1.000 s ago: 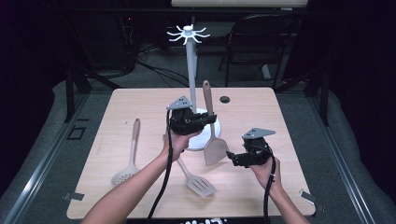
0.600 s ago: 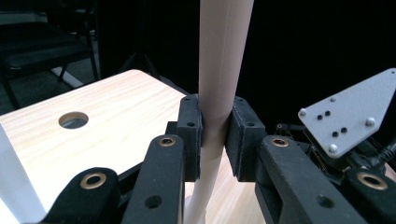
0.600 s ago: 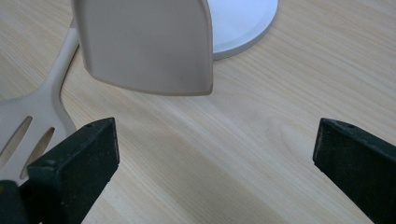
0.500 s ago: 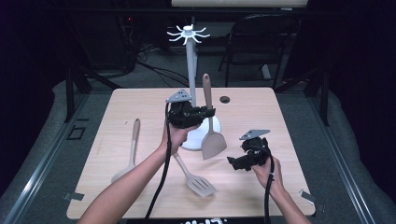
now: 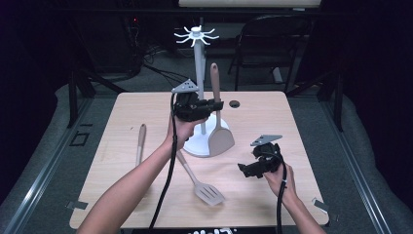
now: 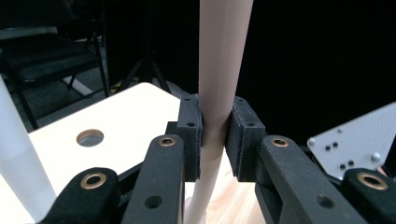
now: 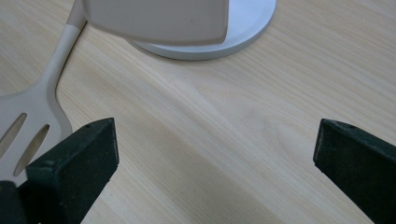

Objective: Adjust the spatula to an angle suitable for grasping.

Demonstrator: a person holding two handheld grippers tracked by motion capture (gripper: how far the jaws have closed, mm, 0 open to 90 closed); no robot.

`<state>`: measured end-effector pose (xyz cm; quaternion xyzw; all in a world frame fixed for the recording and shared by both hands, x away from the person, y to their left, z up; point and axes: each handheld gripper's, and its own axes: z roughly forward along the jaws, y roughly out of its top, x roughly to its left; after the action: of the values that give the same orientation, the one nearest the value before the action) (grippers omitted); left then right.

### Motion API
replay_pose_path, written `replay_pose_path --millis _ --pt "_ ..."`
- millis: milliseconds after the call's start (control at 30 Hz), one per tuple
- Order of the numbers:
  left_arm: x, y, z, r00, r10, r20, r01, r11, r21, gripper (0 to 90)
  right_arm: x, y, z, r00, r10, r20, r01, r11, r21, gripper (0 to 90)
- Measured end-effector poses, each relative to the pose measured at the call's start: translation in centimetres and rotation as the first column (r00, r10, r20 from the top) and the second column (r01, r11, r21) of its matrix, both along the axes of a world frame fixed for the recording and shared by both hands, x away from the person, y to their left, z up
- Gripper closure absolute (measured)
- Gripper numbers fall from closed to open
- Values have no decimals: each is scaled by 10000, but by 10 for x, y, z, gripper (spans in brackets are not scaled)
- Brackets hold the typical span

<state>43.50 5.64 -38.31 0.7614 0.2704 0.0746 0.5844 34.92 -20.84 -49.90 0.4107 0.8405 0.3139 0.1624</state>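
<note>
The left hand-held gripper (image 5: 214, 104) is clenching the handle of the beige solid-bladed spatula (image 5: 218, 127) and has been lifting it upright beside the white utensil stand with hooked top (image 5: 197, 63), blade now hanging just above the stand's round base; hanging it up looks like the next step. The right hand-held gripper (image 5: 245, 170) has just been opening and is resting released, nothing between its jaws. On the pale wooden surface (image 5: 272, 122) a beige slotted turner (image 5: 202, 183) is lying, the room dark behind.

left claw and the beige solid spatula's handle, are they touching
Touching. The left gripper view shows the left claw with both black pads pressed against the handle of the beige solid spatula, no gap on either side.
</note>
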Motion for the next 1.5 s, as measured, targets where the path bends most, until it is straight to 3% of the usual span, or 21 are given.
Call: replay_pose_path --millis 667,1300,1500 --pt "14 -4 39 9990 153 415 -154 9999 22 770 -1 0 2 9998 178 43 -178 9998 -15 0" --pt "27 7 36 9980 608 175 -606 9981 -134 770 -3 2 3 9995 322 59 -322 9995 -18 0" --pt "31 8 33 9970 756 153 -756 9971 -17 770 -2 2 2 9995 312 29 -312 9995 24 0"
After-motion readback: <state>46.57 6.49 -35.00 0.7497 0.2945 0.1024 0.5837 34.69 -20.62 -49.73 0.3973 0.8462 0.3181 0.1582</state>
